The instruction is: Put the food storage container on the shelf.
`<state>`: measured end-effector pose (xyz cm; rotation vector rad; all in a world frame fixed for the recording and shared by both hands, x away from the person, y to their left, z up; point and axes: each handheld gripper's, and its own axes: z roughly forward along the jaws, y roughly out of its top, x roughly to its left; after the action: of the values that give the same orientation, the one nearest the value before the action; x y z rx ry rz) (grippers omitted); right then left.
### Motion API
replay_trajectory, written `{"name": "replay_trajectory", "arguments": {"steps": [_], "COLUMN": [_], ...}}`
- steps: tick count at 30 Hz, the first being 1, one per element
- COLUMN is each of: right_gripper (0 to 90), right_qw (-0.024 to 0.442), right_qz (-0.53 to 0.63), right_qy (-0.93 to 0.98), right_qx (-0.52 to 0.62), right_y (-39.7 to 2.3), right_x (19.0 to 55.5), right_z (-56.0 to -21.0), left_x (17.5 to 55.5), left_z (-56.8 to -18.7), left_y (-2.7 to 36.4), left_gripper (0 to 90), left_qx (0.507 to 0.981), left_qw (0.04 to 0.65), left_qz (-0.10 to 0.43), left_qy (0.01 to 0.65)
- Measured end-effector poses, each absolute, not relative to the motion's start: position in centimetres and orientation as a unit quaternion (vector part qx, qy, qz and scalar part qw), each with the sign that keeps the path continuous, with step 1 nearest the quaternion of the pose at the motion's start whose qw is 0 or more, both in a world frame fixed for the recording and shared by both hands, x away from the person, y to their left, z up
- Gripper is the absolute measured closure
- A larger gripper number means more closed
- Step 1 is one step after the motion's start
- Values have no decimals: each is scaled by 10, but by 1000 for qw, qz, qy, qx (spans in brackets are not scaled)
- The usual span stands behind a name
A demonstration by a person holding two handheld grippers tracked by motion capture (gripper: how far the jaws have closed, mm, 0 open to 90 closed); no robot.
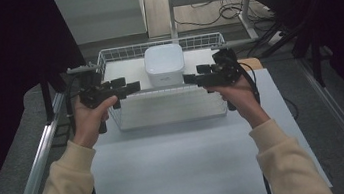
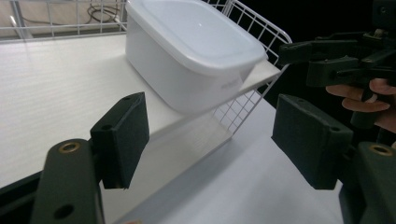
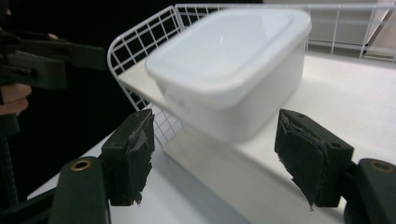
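Jaws spread and empty on both the left gripper (image 1: 126,89) and right gripper (image 1: 193,79), their black pads foam-like. Between them a lidded, rounded-square white plastic container (image 1: 165,65) sits on a white wire rack (image 1: 113,53) on the desk (image 1: 179,166).

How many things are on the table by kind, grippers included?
White lidded plastic container: 1
White wire rack with shelf: 1
Black handheld grippers: 2, the left gripper and the right gripper, both open and held either side of the container
Total: 4
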<state>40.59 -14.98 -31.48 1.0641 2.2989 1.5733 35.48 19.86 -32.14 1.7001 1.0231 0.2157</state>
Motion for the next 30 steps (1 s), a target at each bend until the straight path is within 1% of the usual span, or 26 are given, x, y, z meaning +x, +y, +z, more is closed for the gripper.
{"name": "replay_trajectory", "arguments": {"steps": [2,3,4,5,6,8,12,13,14,16,20,21,22,23,24,25,26,28,30], "right_gripper": [287,287,287,287,287,287,287,287,287,287,284,284,284,282,282,282,282,282,282], "right_qw": [85,92,92,101,101,112,130,133,133,137,135,132,132,133,133,126,126,110,102], "right_qz": [527,522,522,520,520,521,516,513,513,509,501,496,496,490,490,485,485,471,457], "right_qy": [769,771,771,772,772,771,773,772,772,772,770,773,773,775,775,776,776,782,788], "right_qx": [353,352,352,352,352,349,345,349,349,355,370,373,373,377,377,382,382,393,399], "right_y": [-155,-159,-159,-165,-165,-171,-185,-193,-193,-199,-213,-217,-217,-221,-221,-225,-225,-228,-230], "right_x": [396,385,385,374,374,361,342,334,334,327,314,308,308,301,301,295,295,292,289], "right_z": [-322,-331,-331,-339,-339,-348,-366,-375,-375,-385,-406,-416,-416,-430,-430,-445,-445,-461,-477], "left_x": [345,337,337,333,329,321,310,303,303,295,281,279,276,273,269,263,263,258,255], "left_z": [-325,-330,-330,-333,-336,-342,-359,-370,-370,-383,-411,-415,-419,-422,-424,-430,-430,-439,-453], "left_y": [197,197,197,197,197,199,202,203,203,203,202,203,203,203,203,204,204,204,205], "left_gripper": [268,267,265,263,263,263,260,260,260,260,262,273,273,273,273,274,274,274,281], "left_qx": [722,726,726,727,727,728,737,736,736,736,742,743,744,745,745,747,747,751,749], "left_qw": [537,533,533,532,533,531,517,514,514,510,495,494,494,493,493,491,491,483,479], "left_qz": [100,105,105,105,107,114,119,121,121,124,121,122,122,121,122,127,127,135,128], "left_qy": [425,423,423,421,420,420,419,423,423,427,436,434,433,433,432,430,430,430,438]}}
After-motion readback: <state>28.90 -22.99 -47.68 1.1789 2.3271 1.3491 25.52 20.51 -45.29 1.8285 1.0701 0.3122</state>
